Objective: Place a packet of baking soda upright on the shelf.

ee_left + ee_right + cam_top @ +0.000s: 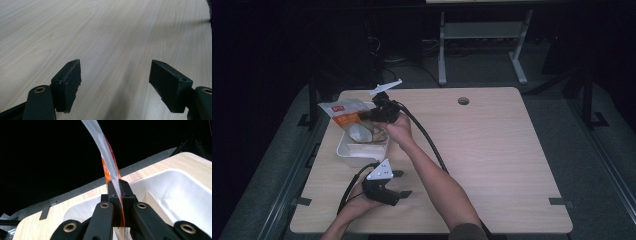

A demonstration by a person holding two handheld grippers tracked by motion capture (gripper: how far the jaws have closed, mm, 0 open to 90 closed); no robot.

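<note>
An orange-and-white snack bag (346,114) hangs over a white foam tray (348,150) at the left side of the table. My right gripper (371,117) is shut on the bag's edge; in the right gripper view the jaws pinch the thin bag (110,165) just above the tray (180,195). Nearer the front edge, my left gripper (401,184) rests in the hand, low over the bare wood. Its jaws stand wide apart with nothing between the fingertips (68,80).
The light wooden table (492,150) has a round cable hole (463,101) at the back. A black cable (427,137) trails from the right gripper along the forearm. Dark floor and a grey table frame (482,35) lie beyond the far edge.
</note>
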